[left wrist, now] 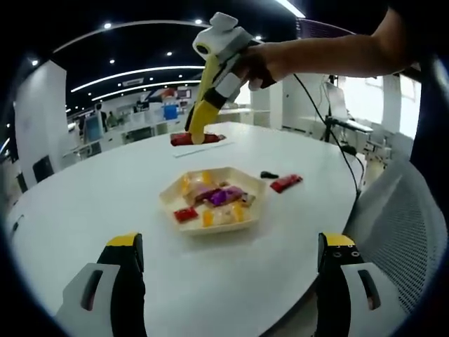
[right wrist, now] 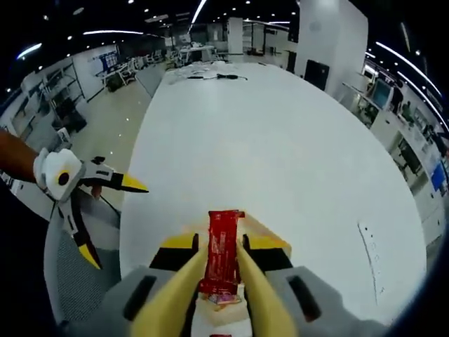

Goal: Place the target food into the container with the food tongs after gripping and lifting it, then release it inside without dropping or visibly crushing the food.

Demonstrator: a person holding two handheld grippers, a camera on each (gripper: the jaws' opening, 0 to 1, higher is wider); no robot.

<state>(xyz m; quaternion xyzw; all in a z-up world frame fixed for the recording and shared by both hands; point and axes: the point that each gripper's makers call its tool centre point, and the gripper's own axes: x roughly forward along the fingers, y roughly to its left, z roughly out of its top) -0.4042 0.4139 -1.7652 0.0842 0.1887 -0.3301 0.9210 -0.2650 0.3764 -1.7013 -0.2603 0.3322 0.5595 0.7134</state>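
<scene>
A: Any readable text, labels, brands or numbers?
B: None. Ahead of the left gripper (left wrist: 224,281), the wrappers in the tray (left wrist: 170,203) are too small to read. The red packet (right wrist: 222,247) between the right gripper's tongs shows no legible print.

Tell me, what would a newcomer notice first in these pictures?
First, the red packet gripped between the right gripper's yellow tongs, held above the white table. Next, the hexagonal tray of colourful snacks mid-table, with the left gripper open before it.
</scene>
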